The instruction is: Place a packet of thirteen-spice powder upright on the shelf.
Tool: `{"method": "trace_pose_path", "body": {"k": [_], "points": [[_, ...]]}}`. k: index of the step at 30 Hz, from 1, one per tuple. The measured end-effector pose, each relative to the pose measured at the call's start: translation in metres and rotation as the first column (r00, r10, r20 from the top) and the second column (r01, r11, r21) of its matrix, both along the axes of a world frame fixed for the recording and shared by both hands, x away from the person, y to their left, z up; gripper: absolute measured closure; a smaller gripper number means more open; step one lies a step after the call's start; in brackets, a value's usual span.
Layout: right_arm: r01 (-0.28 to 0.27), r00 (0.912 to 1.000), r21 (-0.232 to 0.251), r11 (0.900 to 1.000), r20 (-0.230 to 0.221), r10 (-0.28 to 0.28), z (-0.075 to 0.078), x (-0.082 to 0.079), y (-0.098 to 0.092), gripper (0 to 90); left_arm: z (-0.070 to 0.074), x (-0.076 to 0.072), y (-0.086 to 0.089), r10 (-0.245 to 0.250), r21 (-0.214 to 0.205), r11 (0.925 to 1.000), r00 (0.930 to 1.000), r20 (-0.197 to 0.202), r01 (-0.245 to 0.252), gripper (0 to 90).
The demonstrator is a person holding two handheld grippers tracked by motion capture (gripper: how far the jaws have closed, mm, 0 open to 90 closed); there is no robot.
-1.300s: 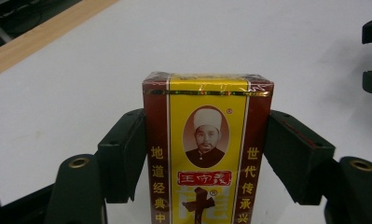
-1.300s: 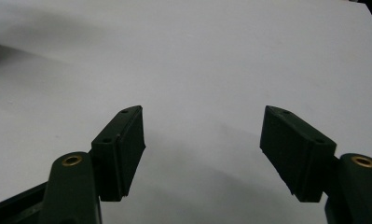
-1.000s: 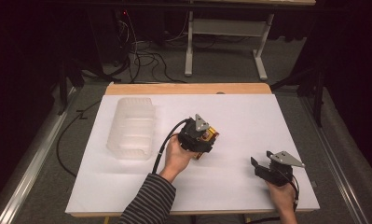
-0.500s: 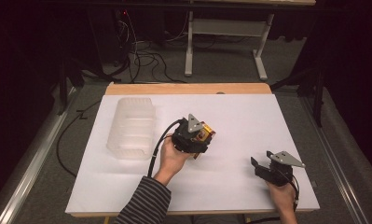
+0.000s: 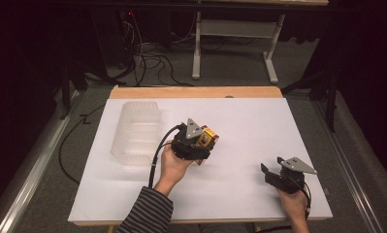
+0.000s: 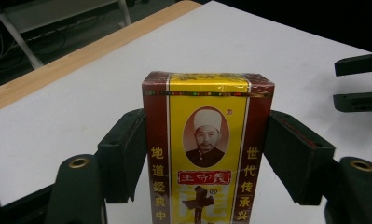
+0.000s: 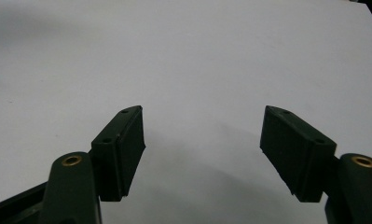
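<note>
A yellow and dark red carton [image 6: 207, 149] with a printed portrait and gold characters stands between the jaws of my left gripper [image 6: 207, 154], whose pads press on both its sides. From above, that gripper [image 5: 201, 141] hangs over the middle of the white table sheet [image 5: 249, 121] with the carton [image 5: 209, 137] poking out at its right. My right gripper [image 5: 271, 174] rests near the front right corner, and in its own view it [image 7: 202, 144] is open over bare white sheet with nothing between the pads. Its black fingers [image 6: 356, 84] also show far right in the left gripper view.
A clear plastic tray [image 5: 137, 131] with several compartments lies at the left of the sheet. The wooden table edge [image 5: 196, 92] runs along the back. Beyond it, cables and a white desk frame [image 5: 234, 43] are on the dark floor.
My left gripper has moved a little left and up with the carton in it. The right gripper has stayed where it was.
</note>
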State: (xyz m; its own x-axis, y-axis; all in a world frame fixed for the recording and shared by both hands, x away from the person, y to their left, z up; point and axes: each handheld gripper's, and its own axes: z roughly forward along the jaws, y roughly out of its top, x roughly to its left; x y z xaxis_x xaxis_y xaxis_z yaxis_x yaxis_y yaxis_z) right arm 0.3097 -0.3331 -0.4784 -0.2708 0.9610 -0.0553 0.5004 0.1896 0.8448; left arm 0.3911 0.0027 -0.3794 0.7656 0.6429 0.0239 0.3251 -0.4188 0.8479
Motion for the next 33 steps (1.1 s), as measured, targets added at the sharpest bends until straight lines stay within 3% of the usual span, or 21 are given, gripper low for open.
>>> {"method": "trace_pose_path", "body": {"k": [24,33], "points": [[0.004,1.0,-0.003,1.0,0.0,-0.004,0.0,-0.001,0.001,31.0,0.01,-0.008,0.038,0.071,-0.048,0.9964,0.9972,0.021,-0.07,33.0],[0.007,1.0,0.003,1.0,0.006,-0.007,0.0,-0.001,0.001,30.8,0.012,-0.007,0.052,0.124,-0.057,0.9909,0.9919,0.029,-0.122,32.9]]}}
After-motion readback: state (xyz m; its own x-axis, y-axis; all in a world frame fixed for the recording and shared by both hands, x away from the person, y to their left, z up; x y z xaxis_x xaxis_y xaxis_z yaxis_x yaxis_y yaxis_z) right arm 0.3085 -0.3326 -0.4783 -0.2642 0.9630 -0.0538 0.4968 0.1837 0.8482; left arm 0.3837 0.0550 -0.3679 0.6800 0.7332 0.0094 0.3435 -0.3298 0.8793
